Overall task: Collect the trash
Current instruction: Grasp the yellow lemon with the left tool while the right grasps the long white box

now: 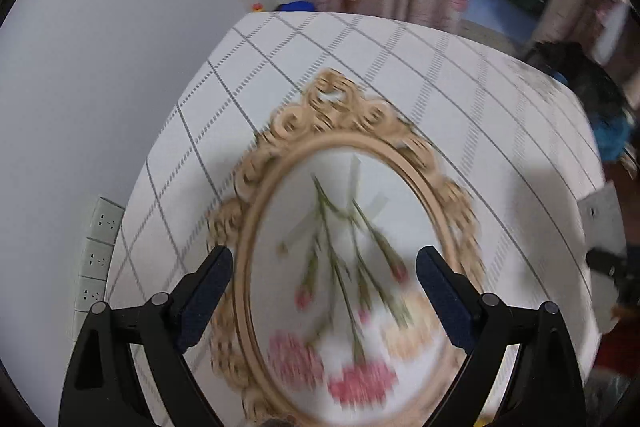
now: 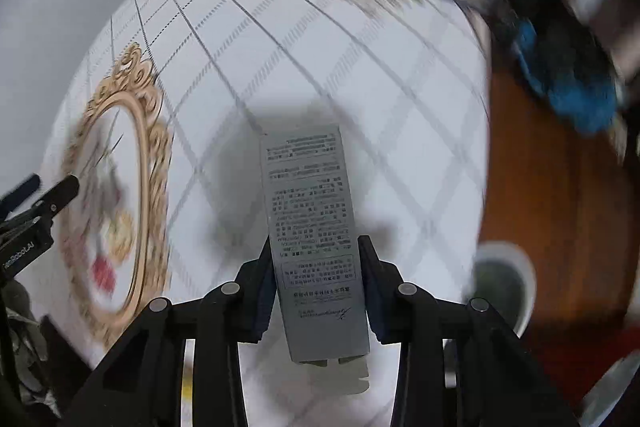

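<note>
1. A long, flat grey cardboard box printed with small text point(image 2: 316, 239) is pinched between the fingers of the right gripper point(image 2: 318, 259), held above the white tablecloth with a grey grid pattern point(image 2: 320, 67); its open end flaps point toward the camera.
2. The left gripper point(image 1: 325, 269) hovers with its fingers spread wide and nothing between them, over an oval tray with an ornate gold scrolled rim and a pink carnation picture point(image 1: 344, 259).
3. That tray lies flat on the cloth, well left of the box.
4. A white round bin point(image 2: 516, 291) stands beyond the table's right edge on the brown wooden floor point(image 2: 552, 187).
</note>
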The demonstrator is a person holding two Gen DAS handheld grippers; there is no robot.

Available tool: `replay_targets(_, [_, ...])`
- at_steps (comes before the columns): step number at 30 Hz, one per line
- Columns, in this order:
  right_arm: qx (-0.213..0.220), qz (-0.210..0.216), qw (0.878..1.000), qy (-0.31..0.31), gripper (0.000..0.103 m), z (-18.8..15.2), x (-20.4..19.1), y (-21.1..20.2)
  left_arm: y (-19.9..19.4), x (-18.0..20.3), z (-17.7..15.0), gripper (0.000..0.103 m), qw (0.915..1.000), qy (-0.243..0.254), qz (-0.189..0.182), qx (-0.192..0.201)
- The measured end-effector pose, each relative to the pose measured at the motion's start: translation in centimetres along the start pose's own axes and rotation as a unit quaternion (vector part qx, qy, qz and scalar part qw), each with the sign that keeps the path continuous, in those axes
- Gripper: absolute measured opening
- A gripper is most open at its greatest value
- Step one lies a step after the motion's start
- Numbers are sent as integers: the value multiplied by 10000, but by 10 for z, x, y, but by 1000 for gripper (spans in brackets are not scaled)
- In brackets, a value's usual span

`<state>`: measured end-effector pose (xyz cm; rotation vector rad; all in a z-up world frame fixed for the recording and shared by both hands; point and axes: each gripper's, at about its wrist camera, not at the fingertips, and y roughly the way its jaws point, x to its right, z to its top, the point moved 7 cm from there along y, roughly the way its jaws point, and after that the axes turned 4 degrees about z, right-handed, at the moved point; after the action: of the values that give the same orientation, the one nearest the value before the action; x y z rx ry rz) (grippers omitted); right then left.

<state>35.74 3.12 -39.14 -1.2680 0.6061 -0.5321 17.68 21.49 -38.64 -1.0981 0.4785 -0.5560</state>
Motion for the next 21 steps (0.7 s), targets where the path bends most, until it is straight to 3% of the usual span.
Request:
replay_targets(3, [153,126,9986,488,39,-57,13,-17,-18,14,-24,95,9993,118,-359,-71])
replay_targets(8, [403,246,9930,1085,39,-111,27,-29,-47,51,-85,94,9934,426,-1012,-345])
replay_targets(12, [501,284,9865,1535,39,-140,36,-28,-40,82,-118,92,9888,589,-1221,-621])
replay_targets(18, [501,162,9818,1824,38,-159,44,-12,-27,114,-128,91,9906,608,-1124,-484])
replay_targets(20, [483,150,9813,1858,38,-163,45,-9,-24,116,-124,71,9916,571,-1079,-429])
replay_targets(21, [478,146,9812,1864,38,-165,45,-7,-22,117,-123,68,9922,567,-1027,-413])
